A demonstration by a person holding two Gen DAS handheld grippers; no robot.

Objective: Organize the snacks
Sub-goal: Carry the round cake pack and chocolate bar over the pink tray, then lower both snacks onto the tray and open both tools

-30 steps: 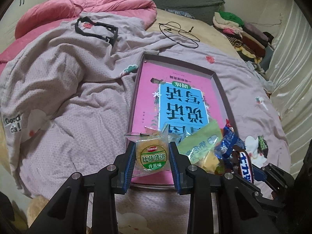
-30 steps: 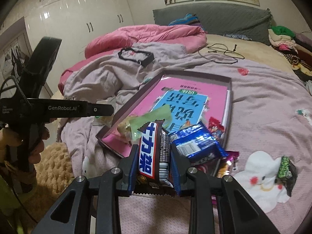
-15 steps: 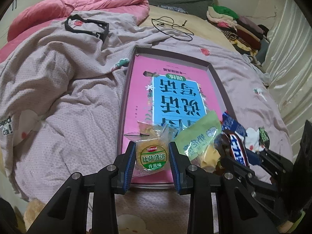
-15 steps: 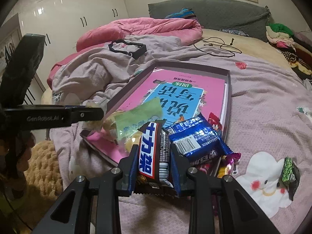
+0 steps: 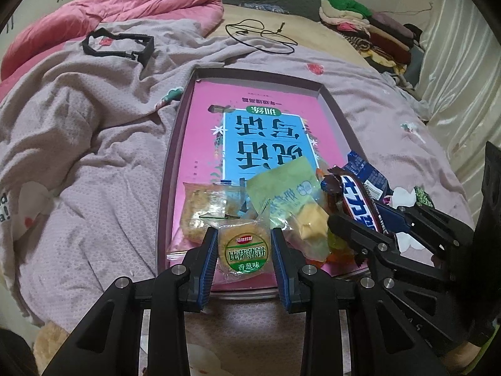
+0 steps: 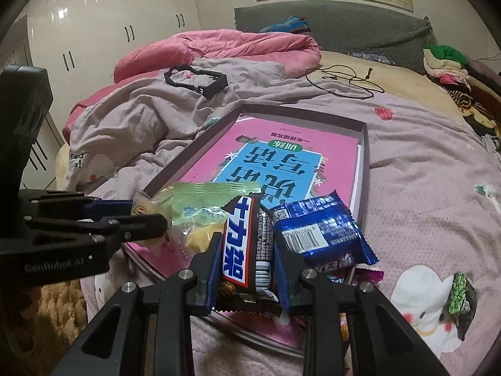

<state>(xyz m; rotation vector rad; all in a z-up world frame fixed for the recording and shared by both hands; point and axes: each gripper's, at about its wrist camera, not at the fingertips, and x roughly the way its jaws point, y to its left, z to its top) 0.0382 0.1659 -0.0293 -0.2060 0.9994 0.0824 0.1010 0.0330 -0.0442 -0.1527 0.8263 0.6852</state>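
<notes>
Snacks piled in tray [image 5: 175,144], left gripper [image 5: 245,250] clamping biscuit packet [image 5: 245,252], right gripper [image 6: 247,263] clamping chocolate bar [image 6: 239,241]

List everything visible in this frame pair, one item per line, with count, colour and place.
Tray: 1, purple, on the bed.
Book: 1, pink and blue, flat in the tray.
Round biscuit pack: 1, yellow with green label, in left tongs.
Chocolate bar: 1, brown, blue and white, in right tongs.
Green packet: 1, near end of tray.
Blue wrapper: 1, tray's right edge.
Clear cracker pack: 1, on the book.
Small green snack: 1, on the sheet, right.
Black frame: 1, on the blanket.
Black cable: 1, far bed.
Folded clothes: pile, far right.
Left tongs: shut.
Right tongs: shut.
</notes>
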